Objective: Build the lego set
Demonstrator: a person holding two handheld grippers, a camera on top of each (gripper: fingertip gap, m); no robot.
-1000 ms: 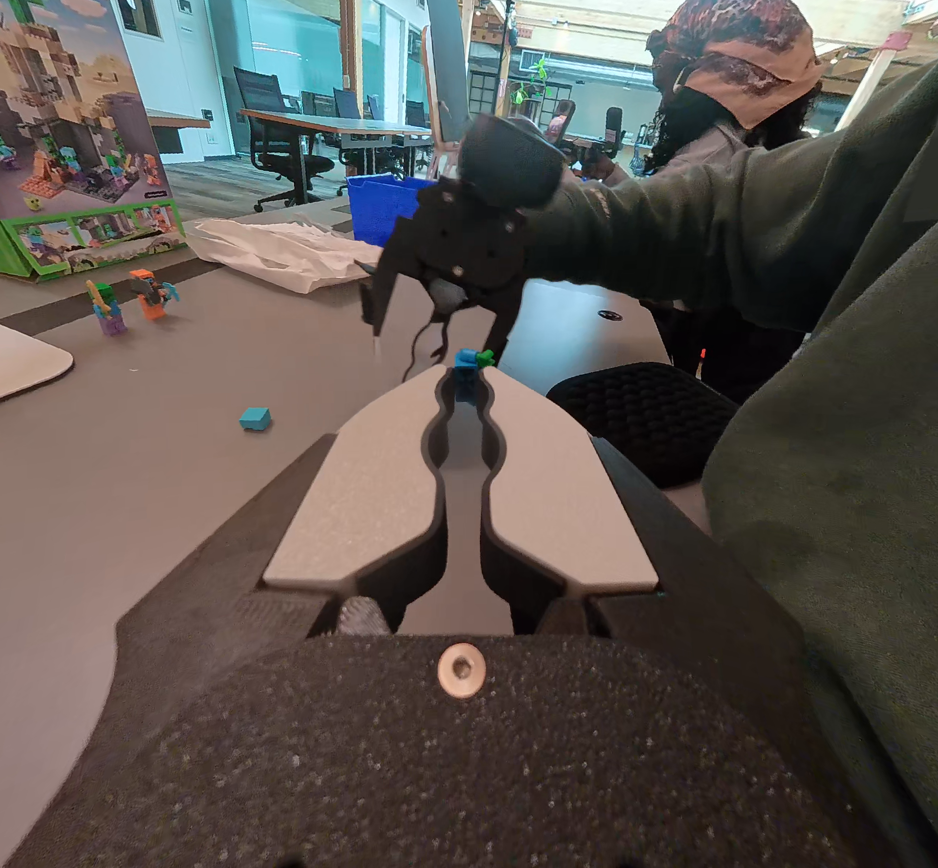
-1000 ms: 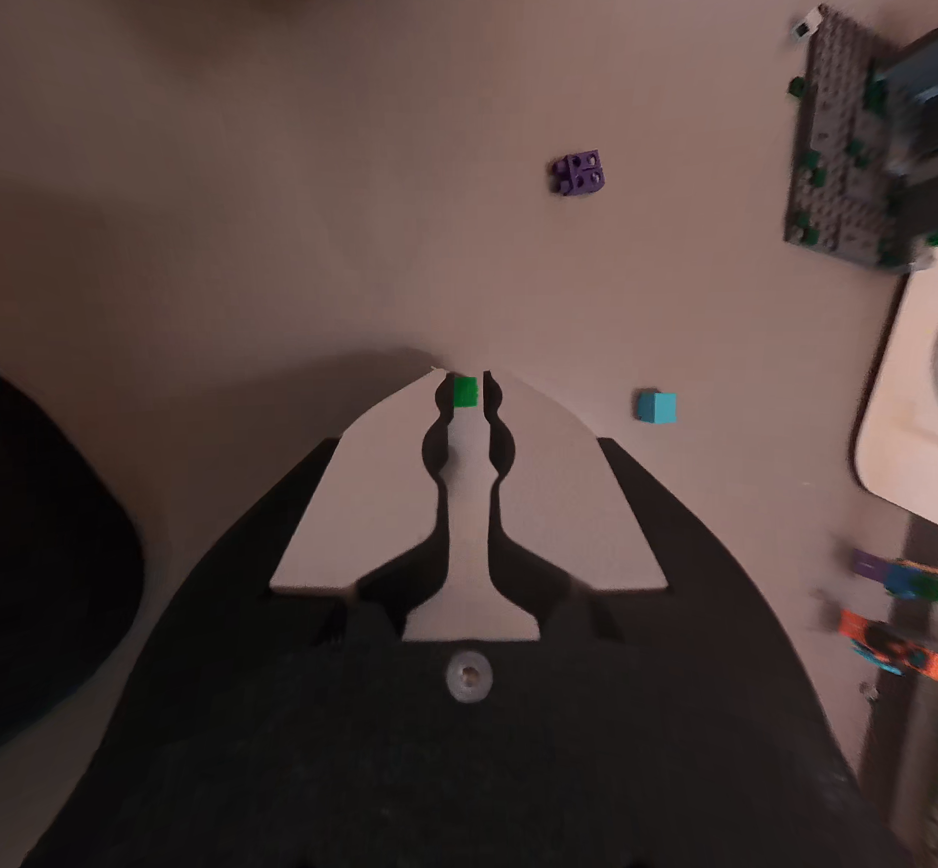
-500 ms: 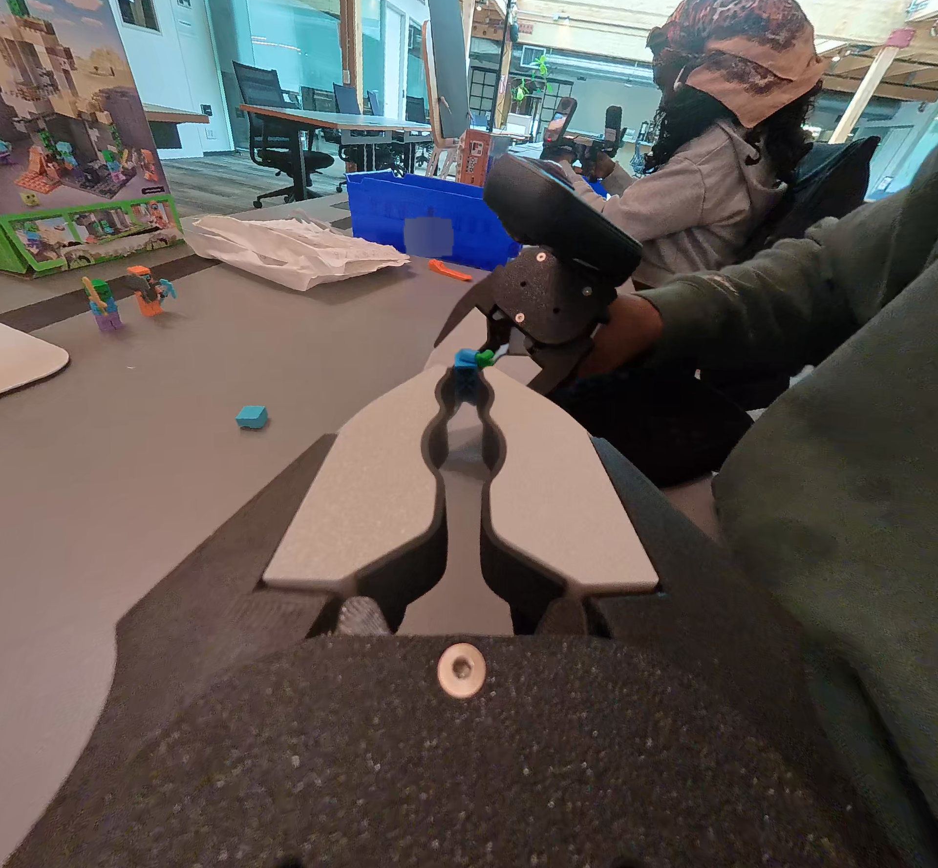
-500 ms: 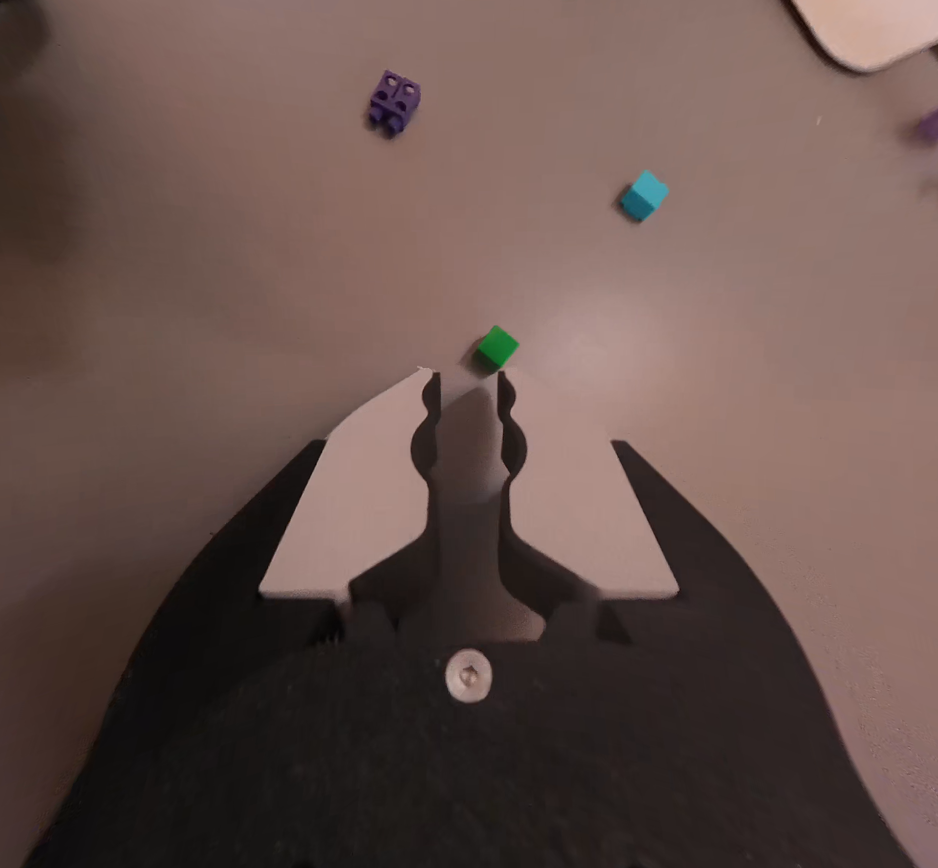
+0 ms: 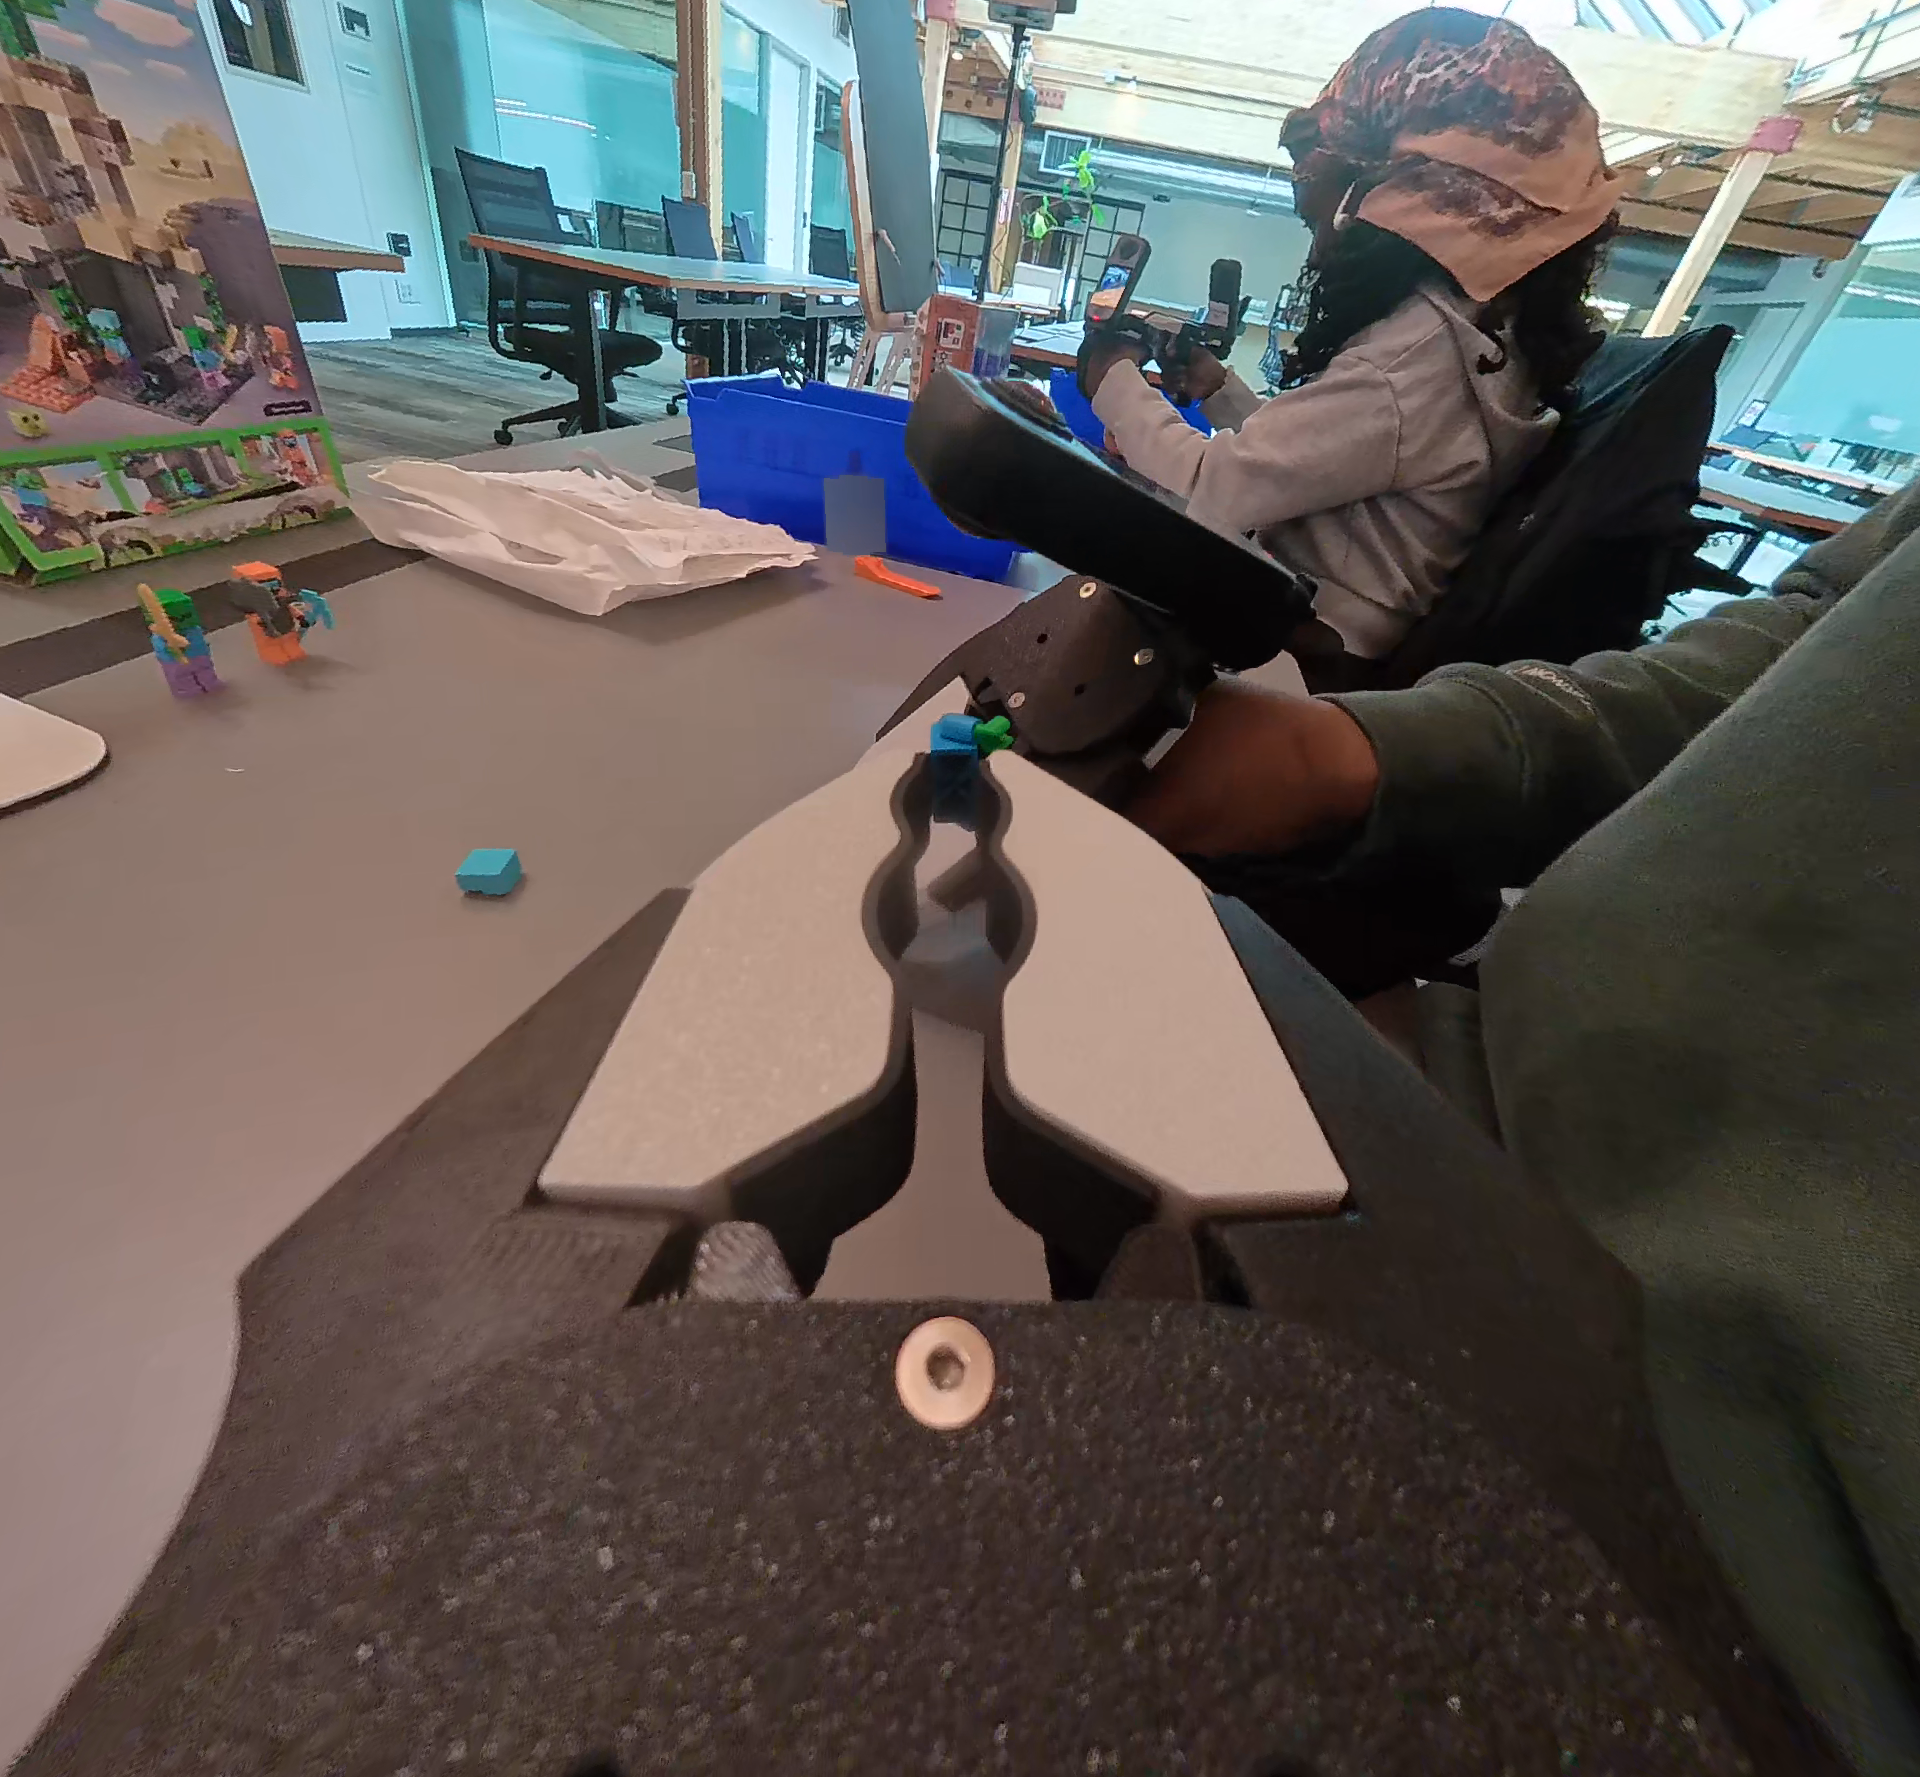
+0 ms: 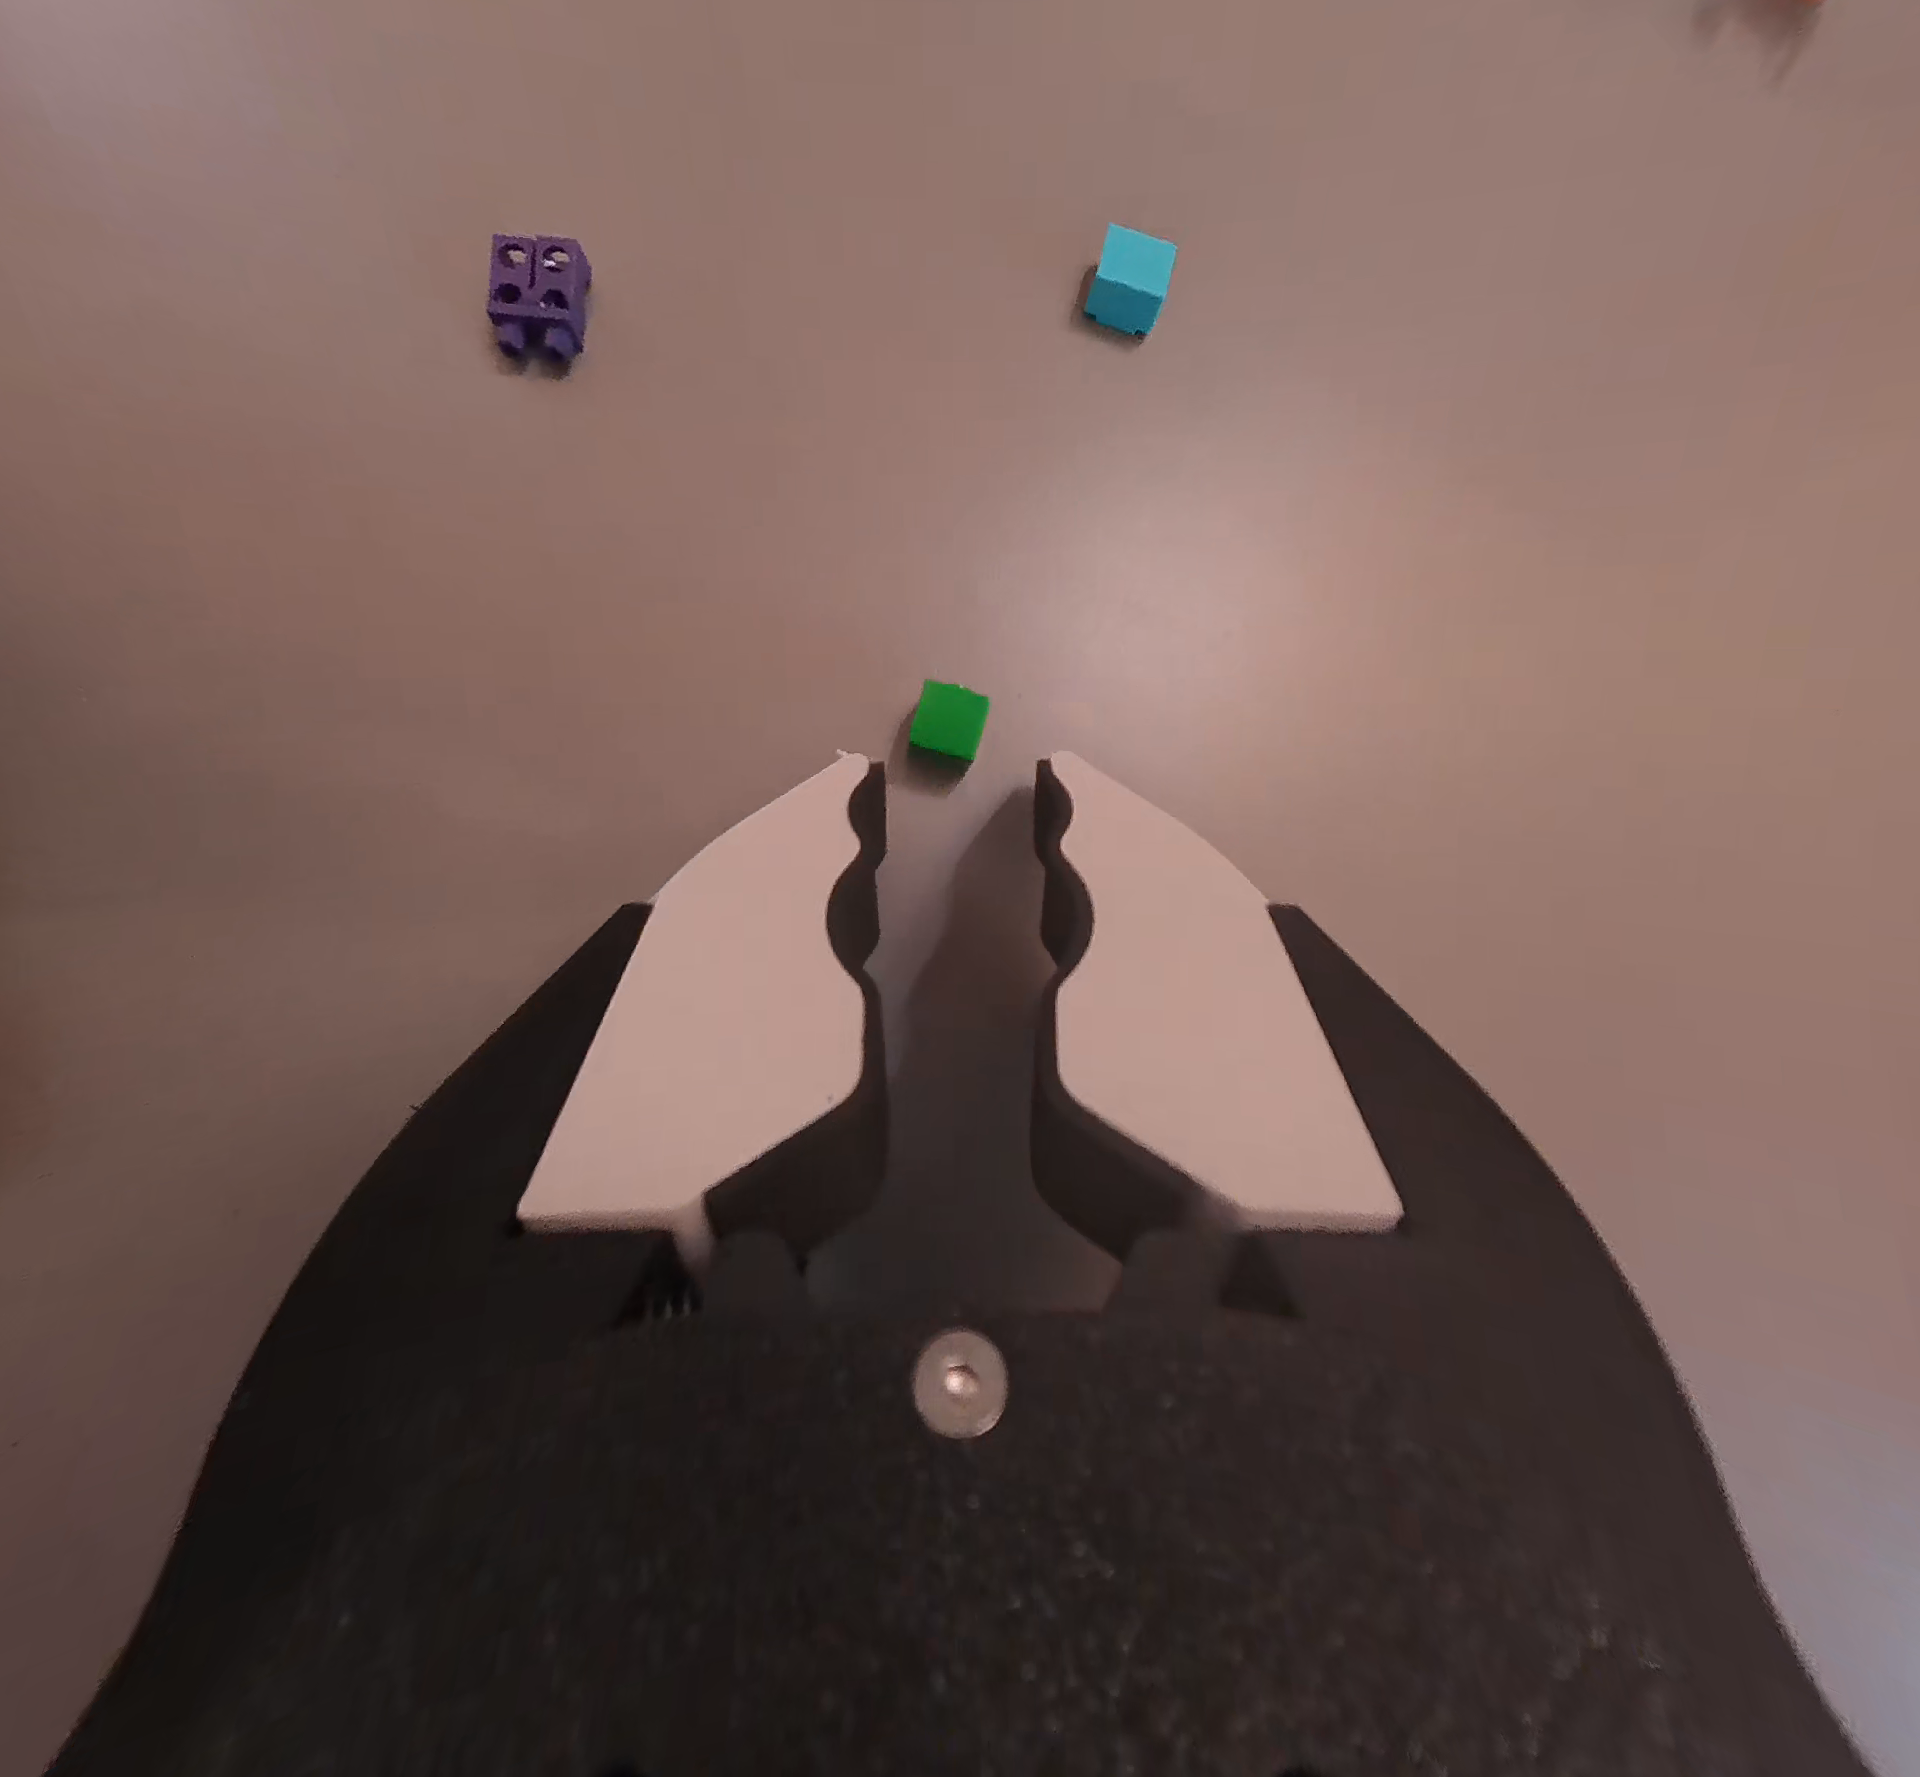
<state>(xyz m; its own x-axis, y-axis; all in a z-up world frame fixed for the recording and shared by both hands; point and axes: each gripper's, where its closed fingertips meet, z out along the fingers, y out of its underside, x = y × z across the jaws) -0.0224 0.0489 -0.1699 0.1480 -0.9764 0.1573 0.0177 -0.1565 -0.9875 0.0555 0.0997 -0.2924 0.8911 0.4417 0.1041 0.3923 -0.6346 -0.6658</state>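
Note:
My left gripper (image 5: 954, 797) is shut on a small blue figure body with a green arm (image 5: 954, 756), held upright at the fingertips above the grey table (image 5: 520, 740). My right gripper (image 6: 954, 777) is open and empty, pointing down at the table. A small green cube (image 6: 948, 717) lies on the table just beyond its fingertips, touching neither pad. The right gripper's black housing (image 5: 1091, 667) also shows in the left wrist view, just behind the held figure.
A cyan cube (image 6: 1127, 281) and a purple piece (image 6: 538, 299) lie farther out. Two minifigures (image 5: 223, 631), the set's box (image 5: 135, 273), a white paper bag (image 5: 582, 522), an orange tool (image 5: 896, 576) and a blue bin (image 5: 810, 470) stand at the back. A person sits at the right. About 15 centimetres separates my left fingertips from my right.
My right gripper opened and let go of the green cube, which now lies on the table; it also swung down beside the left gripper. The left gripper kept its hold and stayed still.

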